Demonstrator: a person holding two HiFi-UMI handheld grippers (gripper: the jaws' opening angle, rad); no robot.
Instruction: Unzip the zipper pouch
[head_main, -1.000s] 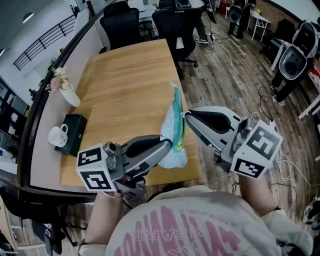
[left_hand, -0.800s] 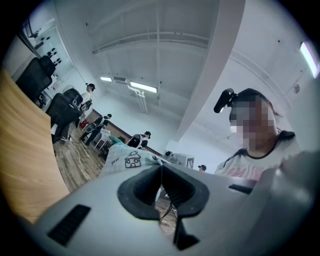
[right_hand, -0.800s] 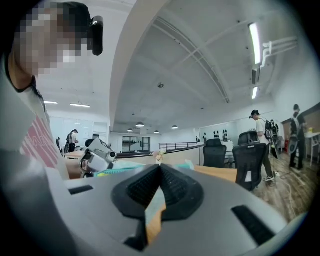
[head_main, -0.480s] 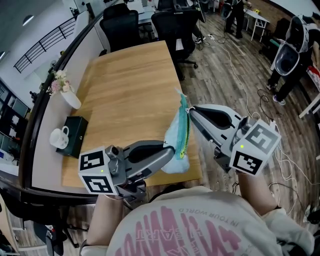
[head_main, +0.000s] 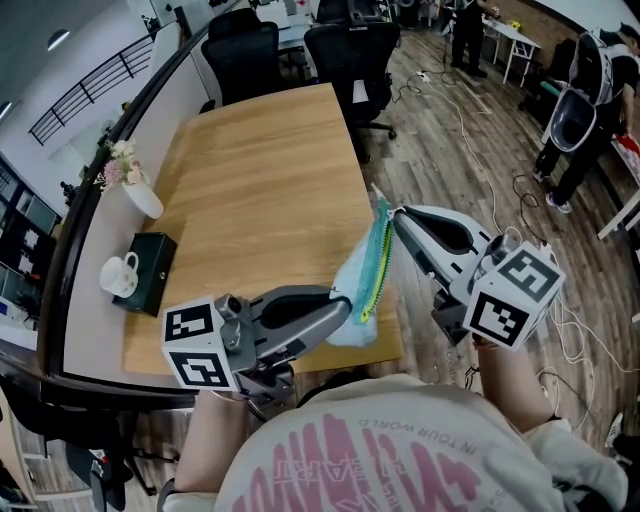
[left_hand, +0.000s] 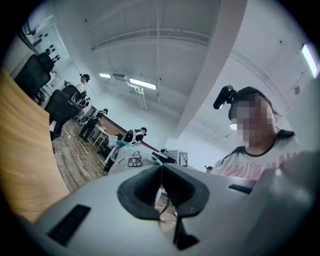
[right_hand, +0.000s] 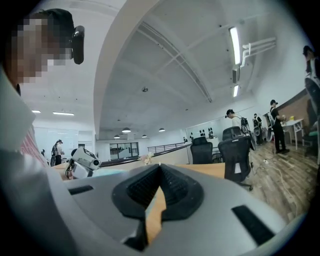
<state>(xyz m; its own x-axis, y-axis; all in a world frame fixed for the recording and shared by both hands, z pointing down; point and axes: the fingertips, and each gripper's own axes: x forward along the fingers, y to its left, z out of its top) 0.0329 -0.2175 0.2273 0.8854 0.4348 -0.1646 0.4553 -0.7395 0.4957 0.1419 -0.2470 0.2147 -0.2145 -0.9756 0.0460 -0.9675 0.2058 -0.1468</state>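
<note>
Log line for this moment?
left claw: shut on pouch near end | right claw: shut on pouch far end | pouch: held over table edge

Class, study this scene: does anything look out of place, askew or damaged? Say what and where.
The zipper pouch is not lying on the table: it hangs slanted in the air over the near right edge, pinched between the left gripper and the right gripper. Nothing looks spilled or damaged.

The tabletop lies bare across its middle and far end. A vase, mug and box line its left edge; chairs close the far side; the pouch hangs over the near right edge.
</note>
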